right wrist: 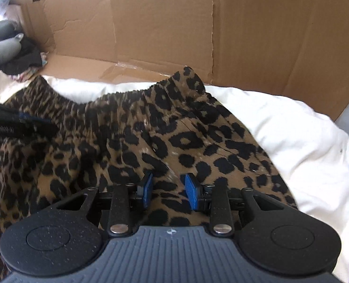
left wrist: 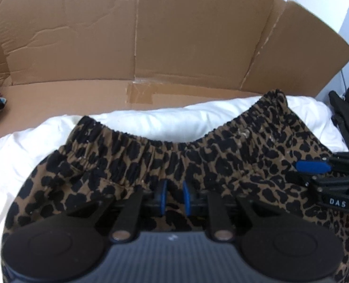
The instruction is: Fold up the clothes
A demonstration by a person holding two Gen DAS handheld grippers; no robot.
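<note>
Far left, a dark bundle of other clothes (right wrist: 26, 56) sits at the edge of the cardboard sheet (left wrist: 174, 35), not yet folded as far as I can see. My left gripper (left wrist: 174, 197) hovers over the leopard-print garment (left wrist: 198, 160), jaws a narrow gap apart, no cloth pinched between the blue pads. The garment lies spread on the white bedding (left wrist: 21, 146), elastic waistband (left wrist: 150, 141) at the far edge, bunched and wavy. I can't tell if it is already folded over. Further right, my right gripper (right wrist: 167, 192) sits low over the same cloth, jaws parted wider, nothing clamped. My read: the garment is laid down and released, with smoothing or another fold left.
</note>
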